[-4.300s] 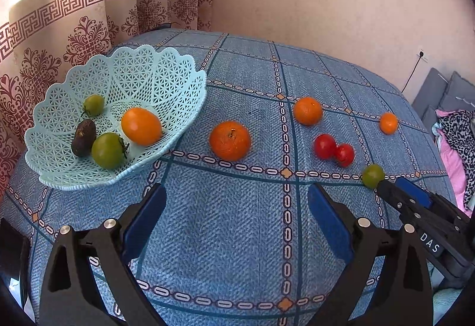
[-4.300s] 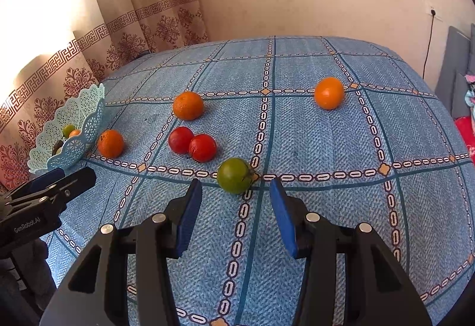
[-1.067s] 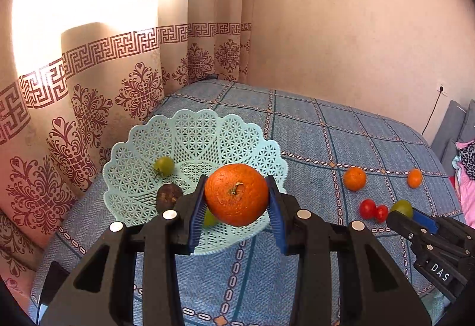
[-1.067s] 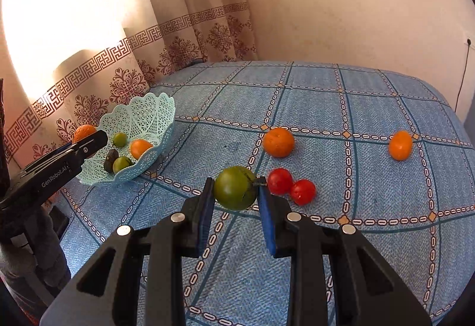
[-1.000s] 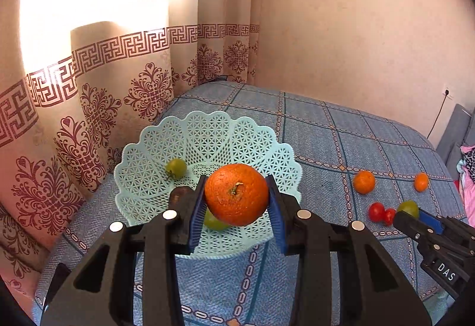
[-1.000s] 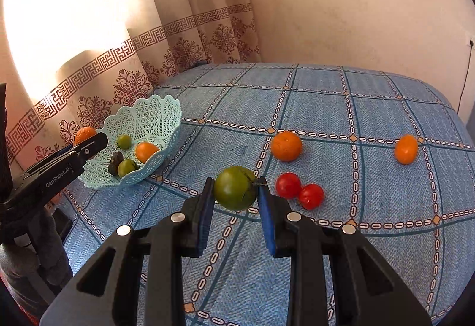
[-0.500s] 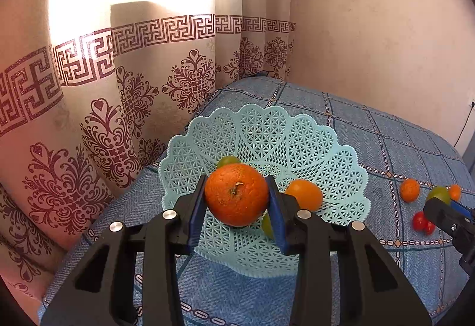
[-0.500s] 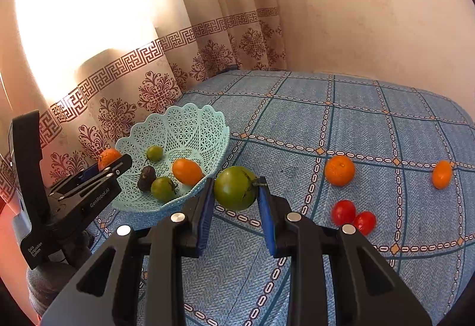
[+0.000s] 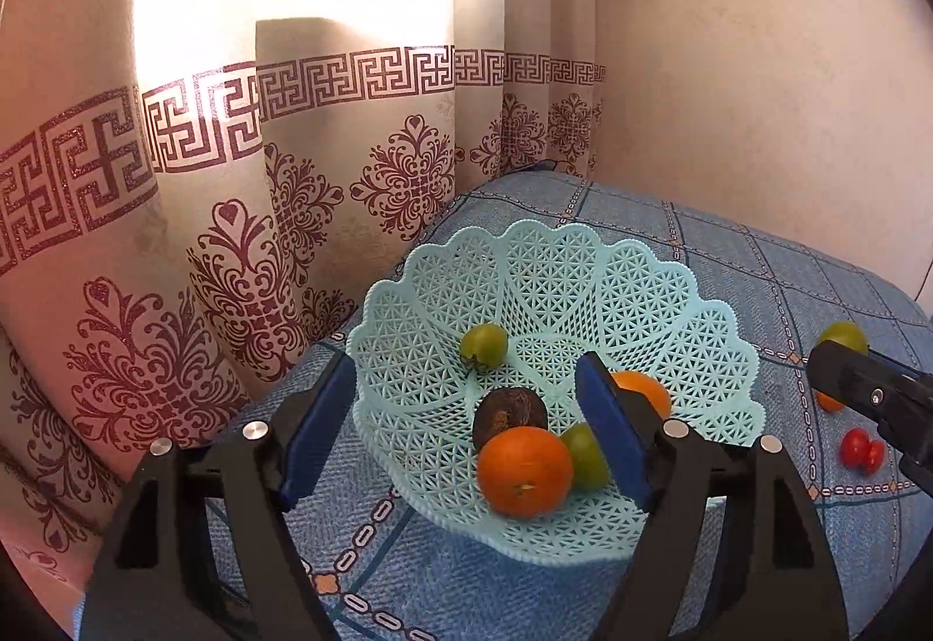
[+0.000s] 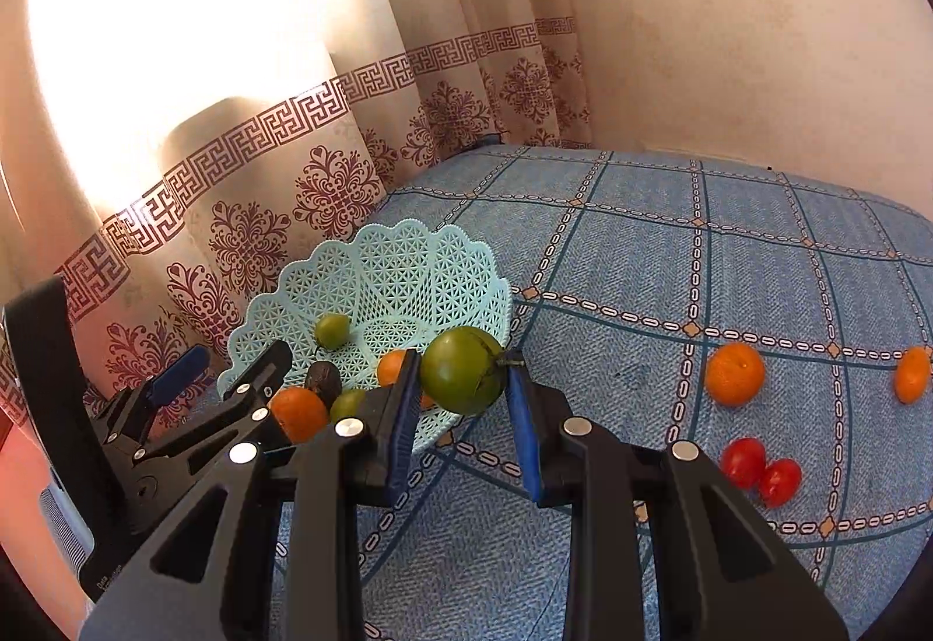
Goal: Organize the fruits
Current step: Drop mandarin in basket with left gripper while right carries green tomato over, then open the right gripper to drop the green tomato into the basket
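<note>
A: Nearest, what do the two grippers hold?

B: Closest in the left wrist view, the left gripper has its blue pads spread wide apart and grips nothing. It hovers at the near rim of a pale turquoise lattice basket. In the right wrist view, the right gripper is clamped on a green fruit, held in the air just right of the basket's rim.

A: What lies inside the basket?

B: At the near side sits a large orange, free of the pads. Touching it on the right is a green fruit in the basket, and just behind is a dark brown fruit. A smaller orange fruit shows partly behind the right pad. Farther back, alone, rests a small yellow-green fruit.

A: And beyond the basket?

B: It stands at the left edge of a bed covered in a blue checked cloth. To the right on the cloth, two red tomatoes touch each other. Farther off lie an orange on the cloth and, well to its right, a second orange. Behind the basket hangs a cream curtain with a maroon pattern, sunlit, and a plain wall closes the far side.
</note>
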Available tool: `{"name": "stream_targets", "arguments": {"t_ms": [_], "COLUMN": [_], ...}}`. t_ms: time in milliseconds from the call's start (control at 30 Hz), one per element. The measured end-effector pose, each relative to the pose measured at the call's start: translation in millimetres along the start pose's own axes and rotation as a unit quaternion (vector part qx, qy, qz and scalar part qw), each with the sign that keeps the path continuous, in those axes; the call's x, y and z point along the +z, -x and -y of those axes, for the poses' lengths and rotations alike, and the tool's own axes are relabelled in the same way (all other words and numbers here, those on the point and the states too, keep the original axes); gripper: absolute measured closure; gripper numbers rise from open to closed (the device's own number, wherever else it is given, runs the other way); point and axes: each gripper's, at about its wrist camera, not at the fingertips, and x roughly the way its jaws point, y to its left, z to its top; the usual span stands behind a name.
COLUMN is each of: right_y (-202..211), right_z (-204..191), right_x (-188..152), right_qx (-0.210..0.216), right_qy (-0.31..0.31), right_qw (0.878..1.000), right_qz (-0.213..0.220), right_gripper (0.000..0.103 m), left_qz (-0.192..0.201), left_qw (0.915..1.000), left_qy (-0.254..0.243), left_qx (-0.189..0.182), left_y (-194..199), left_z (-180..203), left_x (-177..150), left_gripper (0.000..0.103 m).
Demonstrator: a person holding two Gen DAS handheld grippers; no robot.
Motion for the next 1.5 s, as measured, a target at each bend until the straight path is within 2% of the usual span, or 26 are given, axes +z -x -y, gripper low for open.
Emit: {"name": "stream_targets", "arguments": {"t_ms": [200, 500, 600, 667, 700, 733, 1500], "right_y": [-13, -31, -35, -37, -36, -34, -4], "right_z": [-6, -17, -19, -16, -14, -12, 19], "right_x": [1, 6, 5, 3, 2, 1, -18], "right_qx": [0.003, 0.015, 0.019, 0.019, 0.016, 0.012, -0.029], "right_qy": [0.004, 0.013, 0.014, 0.003, -0.002, -0.004, -0.034], "right_qw": [1.000, 1.000, 0.999, 0.999, 1.000, 1.000, 0.999], "right_qz": [-0.008, -0.020, -0.027, -0.032, -0.026, -0.021, -0.004], "right_gripper": [0.074, 0.074, 0.073, 0.061, 0.052, 0.050, 0.050], "left_qz": [0.010, 0.004, 0.000, -0.004, -0.005, -0.006, 0.007], "left_qw": [0.9997, 0.9986, 0.9981, 0.9978, 0.9977, 0.9976, 0.9978], "left_qy": [0.013, 0.038, 0.045, 0.049, 0.052, 0.053, 0.036], "left_qx": [0.019, 0.036, 0.042, 0.044, 0.044, 0.044, 0.055], "left_y": [3, -2, -3, -5, -5, -6, -3], "left_z": [-7, -18, -20, -22, -23, -23, -11], "left_x": [1, -1, -3, -4, -4, -4, -8], "left_gripper": [0.024, 0.024, 0.013, 0.011, 0.011, 0.011, 0.006]}}
